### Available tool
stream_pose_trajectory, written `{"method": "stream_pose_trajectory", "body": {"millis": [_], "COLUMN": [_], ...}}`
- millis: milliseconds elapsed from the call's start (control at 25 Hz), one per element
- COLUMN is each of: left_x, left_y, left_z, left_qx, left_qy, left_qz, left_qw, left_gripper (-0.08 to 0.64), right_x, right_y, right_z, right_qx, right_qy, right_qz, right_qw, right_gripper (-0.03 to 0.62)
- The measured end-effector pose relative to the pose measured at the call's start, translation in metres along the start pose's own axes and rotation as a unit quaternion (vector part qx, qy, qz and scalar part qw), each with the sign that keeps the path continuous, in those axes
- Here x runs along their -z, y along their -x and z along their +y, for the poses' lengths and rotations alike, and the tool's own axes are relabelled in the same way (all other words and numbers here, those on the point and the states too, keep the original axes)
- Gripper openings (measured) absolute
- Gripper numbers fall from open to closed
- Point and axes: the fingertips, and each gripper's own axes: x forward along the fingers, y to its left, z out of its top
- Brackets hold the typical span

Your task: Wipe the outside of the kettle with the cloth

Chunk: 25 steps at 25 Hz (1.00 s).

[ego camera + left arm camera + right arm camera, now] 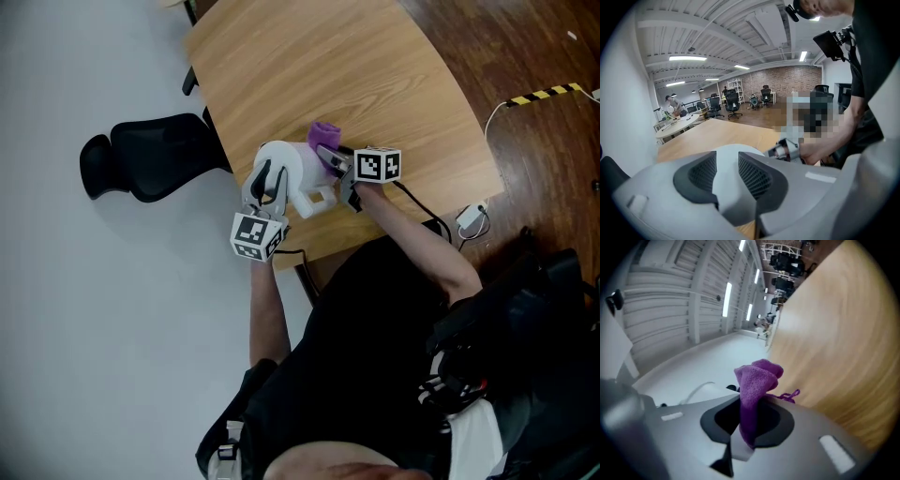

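Purple cloth [324,132] beside white kettle [286,167]

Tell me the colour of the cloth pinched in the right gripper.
Purple. The cloth shows best in the right gripper view.

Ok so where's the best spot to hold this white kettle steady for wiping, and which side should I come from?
Grip the handle, coming from the near table edge, as the left gripper does now. It is a narrow white strip standing off the round kettle body, so jaws close around it, and the body's other side is free for the purple cloth in the right gripper.
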Motion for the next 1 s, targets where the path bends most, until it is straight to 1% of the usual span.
{"method": "stream_pose_trajectory", "body": {"millis": [80, 120, 160, 200, 240, 280, 320, 360, 400, 440, 480, 520, 560, 600, 640, 720, 760, 800, 840, 880, 920, 960, 1000], "left_x": [0.001, 0.001, 0.001, 0.001, 0.0, 0.0, -0.001, -0.001, -0.001, -0.002, -0.003, -0.005, -0.006, -0.008, -0.008, -0.004, -0.002, -0.001, 0.0, -0.001, -0.001, -0.002, -0.002], "left_y": [0.0, 0.0, 0.0, 0.0, 0.0, 0.0, 0.0, 0.001, 0.002, 0.002, 0.002, 0.002, 0.001, 0.001, 0.001, 0.002, 0.003, 0.003, 0.003, 0.002, 0.001, 0.001, 0.0], "left_z": [-0.001, -0.001, -0.001, 0.0, 0.001, 0.001, 0.0, -0.001, -0.001, -0.002, -0.003, -0.004, -0.004, -0.004, -0.004, -0.002, -0.001, 0.0, 0.0, 0.0, 0.0, 0.0, -0.001], "left_qx": [-0.002, -0.003, -0.003, -0.004, -0.004, -0.004, -0.003, -0.003, -0.003, -0.004, -0.005, -0.006, -0.006, -0.006, -0.005, -0.005, -0.005, -0.006, -0.006, -0.007, -0.007, -0.006, -0.006], "left_qy": [0.0, 0.0, 0.0, 0.0, 0.0, 0.0, 0.0, -0.001, -0.003, -0.004, -0.006, -0.006, -0.006, -0.006, -0.006, -0.005, -0.005, -0.005, -0.005, -0.004, -0.004, -0.004, -0.004], "left_qz": [0.0, 0.0, 0.0, -0.001, -0.001, -0.002, -0.003, -0.003, -0.004, -0.004, -0.005, -0.005, -0.005, -0.005, -0.005, -0.005, -0.005, -0.005, -0.005, -0.006, -0.006, -0.005, -0.004], "left_qw": [1.0, 1.0, 1.0, 1.0, 1.0, 1.0, 1.0, 1.0, 1.0, 1.0, 1.0, 0.9999, 0.9999, 1.0, 1.0, 1.0, 1.0, 1.0, 1.0, 1.0, 1.0, 1.0, 1.0], "left_gripper": [0.02, 0.02, 0.02, 0.02, 0.02, 0.02, 0.02, 0.02, 0.021, 0.021, 0.021, 0.021, 0.021, 0.021, 0.021, 0.021, 0.021, 0.021, 0.021, 0.021, 0.021, 0.021, 0.021], "right_x": [0.021, 0.03, 0.034, 0.034, 0.032, 0.028, 0.023, 0.017, 0.012, 0.008, 0.008, 0.011, 0.017, 0.024, 0.03, 0.044, 0.052, 0.061, 0.069, 0.074, 0.076, 0.075, 0.071], "right_y": [0.006, 0.009, 0.011, 0.012, 0.012, 0.013, 0.016, 0.021, 0.027, 0.034, 0.04, 0.044, 0.045, 0.043, 0.041, 0.036, 0.035, 0.035, 0.035, 0.036, 0.037, 0.038, 0.039], "right_z": [-0.062, -0.083, -0.095, -0.096, -0.089, -0.073, -0.048, -0.015, 0.022, 0.059, 0.09, 0.107, 0.11, 0.098, 0.077, 0.02, -0.009, -0.035, -0.057, -0.073, -0.082, -0.086, -0.082], "right_qx": [0.079, 0.107, 0.123, 0.13, 0.128, 0.113, 0.08, 0.026, -0.041, -0.109, -0.163, -0.192, -0.197, -0.184, -0.159, -0.086, -0.041, 0.005, 0.046, 0.079, 0.101, 0.113, 0.117], "right_qy": [-0.033, -0.04, -0.041, -0.038, -0.032, -0.026, -0.019, -0.011, 0.0, 0.013, 0.031, 0.052, 0.067, 0.068, 0.054, 0.009, -0.007, -0.016, -0.024, -0.033, -0.043, -0.051, -0.053], "right_qz": [0.028, 0.043, 0.054, 0.063, 0.071, 0.074, 0.068, 0.054, 0.038, 0.024, 0.018, 0.021, 0.03, 0.039, 0.045, 0.053, 0.064, 0.08, 0.098, 0.112, 0.121, 0.126, 0.125], "right_qw": [0.996, 0.993, 0.99, 0.989, 0.989, 0.99, 0.994, 0.998, 0.998, 0.994, 0.986, 0.98, 0.978, 0.98, 0.985, 0.995, 0.997, 0.997, 0.994, 0.99, 0.987, 0.984, 0.984], "right_gripper": [0.046, 0.046, 0.051, 0.051, 0.051, 0.052, 0.051, 0.051, 0.051, 0.051, 0.051, 0.051, 0.051, 0.051, 0.051, 0.051, 0.05, 0.05, 0.049, 0.051, 0.051, 0.051, 0.051]}}
